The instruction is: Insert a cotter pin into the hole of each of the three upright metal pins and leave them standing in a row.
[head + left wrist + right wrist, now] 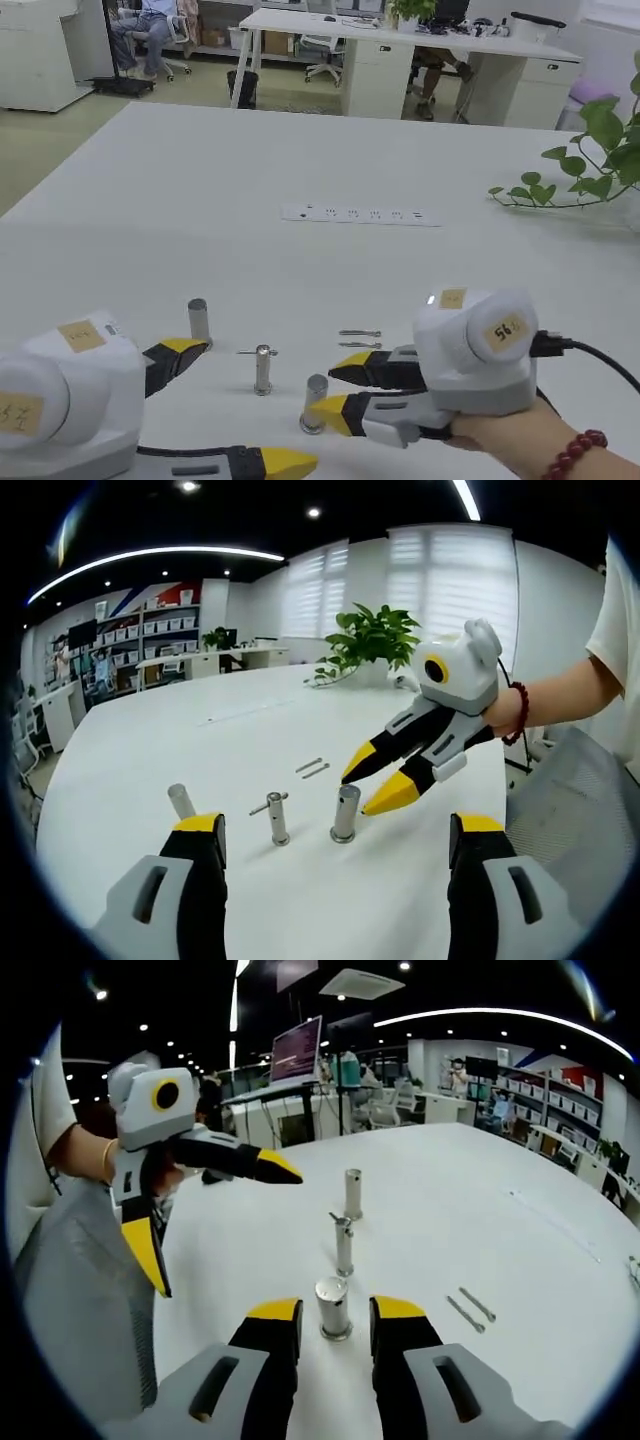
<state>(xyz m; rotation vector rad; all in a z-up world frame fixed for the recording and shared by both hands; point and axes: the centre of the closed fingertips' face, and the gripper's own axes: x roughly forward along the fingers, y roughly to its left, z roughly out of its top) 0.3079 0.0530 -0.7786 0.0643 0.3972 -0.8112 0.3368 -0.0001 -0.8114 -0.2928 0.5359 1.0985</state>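
1. While the person's right hand point(495, 432) is gripping the right gripper point(340, 385) from behind and holding it low and nearly level over the worktop point(300, 160), its fingers are standing apart, not closed on anything.
2. Those fingers are flanking the right-hand metal pin point(333, 1307), which is standing upright at their tips. The right gripper view is showing a gap on each side of it.
3. The left gripper point(235, 405) is hovering low on the opposite side, its fingers spreading wide and holding nothing.
4. The middle metal pin point(263, 368) is standing upright with a cotter pin point(257, 352) through its top, and the left-hand metal pin point(199, 320) is standing bare, so the three are forming a row.
5. Two loose cotter pins point(360, 333) are lying side by side on the worktop, just beyond the right gripper.
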